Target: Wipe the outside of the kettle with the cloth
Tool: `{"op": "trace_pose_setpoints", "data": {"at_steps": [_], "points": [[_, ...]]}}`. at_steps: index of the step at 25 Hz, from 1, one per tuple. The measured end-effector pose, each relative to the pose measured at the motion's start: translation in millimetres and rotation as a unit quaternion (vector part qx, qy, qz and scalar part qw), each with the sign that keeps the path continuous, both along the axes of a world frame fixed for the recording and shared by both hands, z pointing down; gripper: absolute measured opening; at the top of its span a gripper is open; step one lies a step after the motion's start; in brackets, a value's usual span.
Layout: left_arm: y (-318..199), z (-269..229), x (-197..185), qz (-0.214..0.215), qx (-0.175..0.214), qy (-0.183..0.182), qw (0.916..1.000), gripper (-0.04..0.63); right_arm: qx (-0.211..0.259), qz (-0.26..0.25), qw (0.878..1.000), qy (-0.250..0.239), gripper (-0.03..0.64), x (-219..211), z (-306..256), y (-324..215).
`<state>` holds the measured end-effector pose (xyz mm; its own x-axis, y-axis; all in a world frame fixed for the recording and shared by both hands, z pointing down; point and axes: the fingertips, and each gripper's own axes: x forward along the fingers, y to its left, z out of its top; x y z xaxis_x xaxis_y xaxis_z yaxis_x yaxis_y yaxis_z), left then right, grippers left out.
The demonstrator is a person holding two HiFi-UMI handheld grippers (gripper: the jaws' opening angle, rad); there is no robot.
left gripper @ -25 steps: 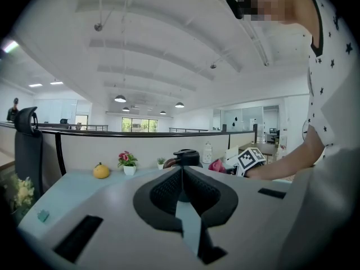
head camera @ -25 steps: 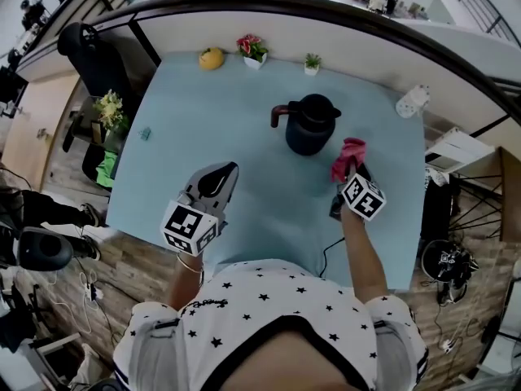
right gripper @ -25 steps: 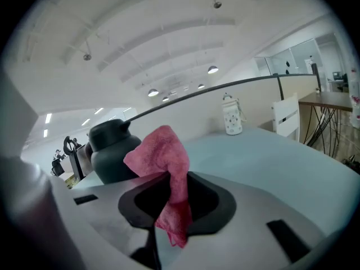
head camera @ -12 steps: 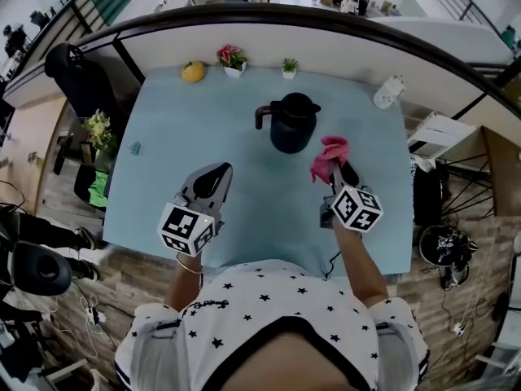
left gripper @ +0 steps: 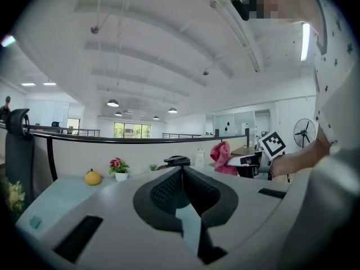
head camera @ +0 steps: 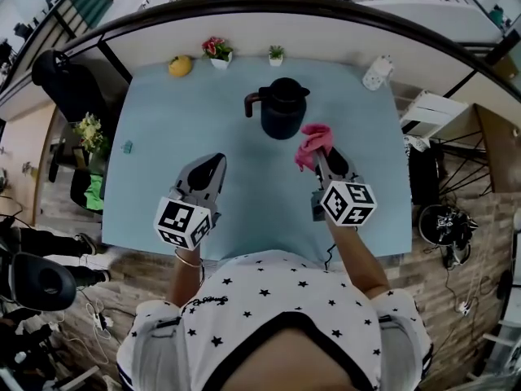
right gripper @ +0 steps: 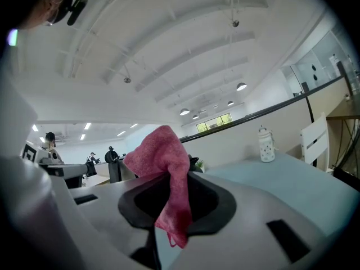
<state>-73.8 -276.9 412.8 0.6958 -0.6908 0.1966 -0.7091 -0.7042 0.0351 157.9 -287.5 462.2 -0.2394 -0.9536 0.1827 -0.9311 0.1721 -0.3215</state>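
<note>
On the pale blue table [head camera: 163, 177], seen from the head view, the kettle [head camera: 282, 108] stands upright toward the far edge, its handle pointing to the person's left. Just beside it, on the right and nearer the person, the pink cloth [head camera: 313, 143] bunches at the tip of the right gripper [head camera: 320, 158]; whether cloth and kettle touch cannot be told from above. The left gripper [head camera: 217, 163] is held over bare table, well apart from the kettle, tip pointing away from the person. Along the far edge sit a yellow fruit [head camera: 181, 65], a flower pot [head camera: 216, 49], a small plant [head camera: 277, 54] and, at the right corner, a white jar [head camera: 374, 73]. From the left gripper view, its jaws are closed tip to tip with nothing between them; the kettle's lid rises just beyond the tip, the fruit and flower pot stand to the left, and the cloth shows to the right of the lid, next to the right gripper's marker cube [left gripper: 273, 144]. From the right gripper view, the jaws are clamped on the cloth, which stands up in a crumpled peak above them and hangs in a fold down the middle. It covers most of what lies ahead, so the kettle is nearly all hidden there; the jar stands off to the right on the table.
</note>
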Motion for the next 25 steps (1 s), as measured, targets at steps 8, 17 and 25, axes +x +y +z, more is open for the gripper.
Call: {"op": "trace_pose_setpoints", "data": {"at_steps": [8, 17, 25], "points": [[-1.0, 0.2, 7.2, 0.011, -0.003, -0.001, 0.9999, 0.031, -0.002, 0.002, 1.000, 0.005, 0.083, 3.8, -0.7, 6.3], [1.7, 1.9, 5.9, 0.016, -0.004, -0.001, 0.9999, 0.031, -0.002, 0.008, 1.000, -0.006, 0.083, 3.6, -1.6, 11.3], [1.8, 2.2, 3.6, 0.015, -0.007, -0.002, 0.9999, 0.031, -0.004, 0.003, 1.000, -0.011, 0.083, -1.0, -1.7, 10.9]]}}
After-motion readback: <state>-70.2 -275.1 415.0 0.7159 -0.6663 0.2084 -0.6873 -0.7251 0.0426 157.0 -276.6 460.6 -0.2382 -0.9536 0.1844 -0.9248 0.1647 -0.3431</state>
